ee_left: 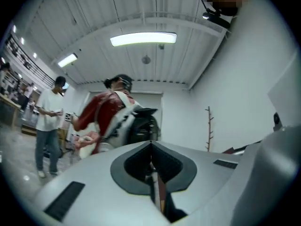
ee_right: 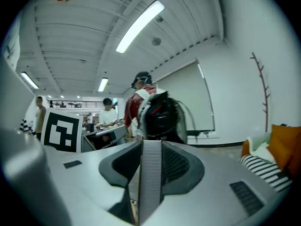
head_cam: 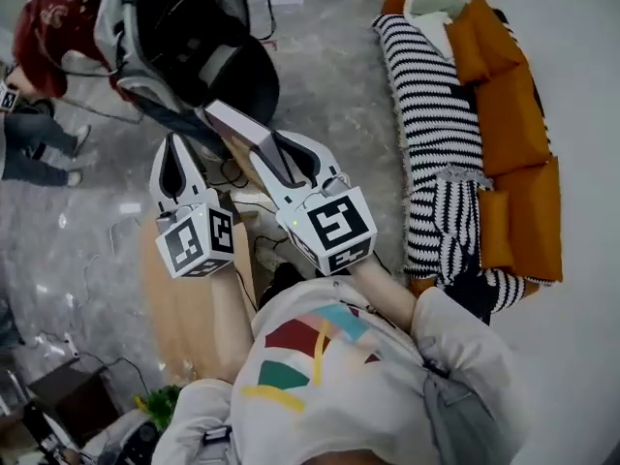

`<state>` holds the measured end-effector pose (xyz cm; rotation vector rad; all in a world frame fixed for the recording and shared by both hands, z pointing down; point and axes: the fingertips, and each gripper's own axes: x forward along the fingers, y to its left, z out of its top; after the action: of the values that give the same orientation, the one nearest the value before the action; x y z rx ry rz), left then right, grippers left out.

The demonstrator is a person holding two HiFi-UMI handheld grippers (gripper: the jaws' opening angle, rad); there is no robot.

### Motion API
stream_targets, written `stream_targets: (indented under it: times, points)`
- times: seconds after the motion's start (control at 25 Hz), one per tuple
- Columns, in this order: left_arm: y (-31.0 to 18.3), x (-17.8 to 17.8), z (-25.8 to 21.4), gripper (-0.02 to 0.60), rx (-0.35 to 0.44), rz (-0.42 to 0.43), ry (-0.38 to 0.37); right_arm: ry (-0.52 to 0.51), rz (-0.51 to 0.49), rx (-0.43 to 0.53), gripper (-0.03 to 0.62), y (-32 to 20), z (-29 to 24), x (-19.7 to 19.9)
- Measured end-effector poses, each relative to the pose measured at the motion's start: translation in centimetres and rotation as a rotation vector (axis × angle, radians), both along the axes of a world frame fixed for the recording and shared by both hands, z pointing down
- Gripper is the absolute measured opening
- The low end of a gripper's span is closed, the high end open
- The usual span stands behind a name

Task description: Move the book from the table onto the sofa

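Carrying the book [head_cam: 254, 139] over to the sofa [head_cam: 518, 134] looks to be the step in hand. The book hangs in the air above the floor [head_cam: 329, 56], off the table [head_cam: 189, 308] and well apart from the cushions. The right gripper [head_cam: 283, 158] has it, with the jaws pinching across its thickness near one end.

To do this well, the pinch needs to be firm, since most of the book juts out beyond the jaws and its weight will likely lever the free end down. A level, unhurried swing toward the right of the head view suits it, steering clear of the person with a backpack [head_cam: 184, 37] who stands close ahead. The left gripper [head_cam: 179, 153], its jaws pressed together on nothing, sits just beside the right one and could support the free end if the book sags. Letting go is best left until the book lies flat on the seat.

The book is a thin, stiff rectangular slab with a pale greyish cover. In the right gripper view its edge shows as a finely ribbed grey band. Both grippers are smooth white shells with dark ridged pads. The sofa looks soft, with plump orange cushions along the back and a black-and-white striped throw [head_cam: 426, 105] draped over the seat, and it will probably give a little under the book. The floor is a glossy, mottled grey, and the table is light wood.
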<state>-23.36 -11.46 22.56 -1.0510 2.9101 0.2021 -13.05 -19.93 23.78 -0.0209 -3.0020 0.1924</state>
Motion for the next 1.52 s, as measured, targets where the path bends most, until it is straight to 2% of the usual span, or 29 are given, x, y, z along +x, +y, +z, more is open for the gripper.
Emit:
stream_targets:
  times: [0.16, 0.36, 0.52, 0.64, 0.8, 0.92, 1.16, 1.36, 1.44, 1.52]
  points:
    - [-15.8, 6.8, 0.5, 0.008, 0.021, 0.248, 0.001, 0.004, 0.254, 0.012, 0.149, -13.3, 0.5, 8.9]
    - [-31.1, 19.3, 0.3, 0.008, 0.026, 0.592, -0.014, 0.020, 0.583, 0.029, 0.149, -25.5, 1.2, 22.4]
    - [-37.4, 28.1, 0.7, 0.008, -0.012, 0.820, -0.025, 0.066, 0.818, -0.005, 0.149, -30.2, 3.1, 31.9]
    - [-40.3, 31.7, 1.7, 0.008, -0.007, 0.935, -0.005, 0.115, 0.946, -0.021, 0.149, -31.5, 4.9, 36.4]
    - [-43.2, 33.9, 2.2, 0.008, -0.001, 1.038, 0.019, 0.153, 1.076, -0.047, 0.149, -32.2, 6.0, 39.8]
    - [-44.4, 34.5, 1.8, 0.008, 0.003, 1.091, 0.007, 0.154, 1.146, -0.067, 0.149, -32.4, 6.0, 40.9]
    - [-45.2, 31.7, 0.7, 0.008, 0.012, 1.123, 0.012, 0.139, 1.210, -0.067, 0.149, -32.9, 4.7, 39.3]
    - [-53.7, 28.5, 3.6, 0.008, -0.011, 1.161, 0.019, 0.150, 1.275, -0.104, 0.147, -40.1, 7.4, 37.1]
    - [-54.1, 28.9, 4.4, 0.008, -0.024, 1.186, 0.018, 0.140, 1.294, -0.140, 0.149, -40.1, 8.3, 37.2]
    - [-53.0, 30.8, 4.6, 0.008, -0.038, 1.216, 0.013, 0.136, 1.307, -0.167, 0.149, -38.6, 8.7, 38.6]
